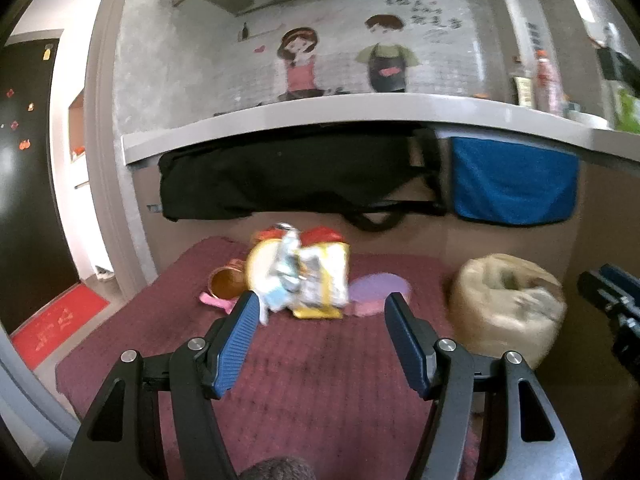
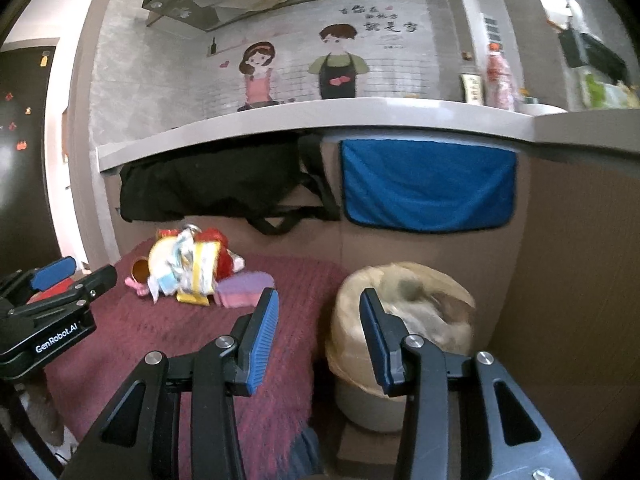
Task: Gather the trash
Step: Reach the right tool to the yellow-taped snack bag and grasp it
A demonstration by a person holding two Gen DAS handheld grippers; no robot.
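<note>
Left tongs (image 1: 320, 312) wide open, holding nothing, aimed at the trash pile but short of it. Right tongs (image 2: 319, 310) also open and empty, hovering near the bin, over the bench edge.

Crumpled heap of yellow, white and red snack wrappers (image 1: 304, 276) sits at the far end of the dark red woven cloth (image 1: 320, 380) on the bench, touching one orange-gold round tin (image 1: 225, 284), one pink scrap (image 1: 214, 302) and one flat lilac-and-pink round sponge-like pad (image 1: 378, 294).

One pale round waste bin lined with a beige plastic bag (image 2: 404, 320) stands just beside the bench on the right. Bag holds something, too blurred to name.

Judgement: early stage, whole pile not yet collected, nothing gripped. Left: grab each piece, drop in bin. Wrappers maybe four or five, too tangled for an exact count
</note>
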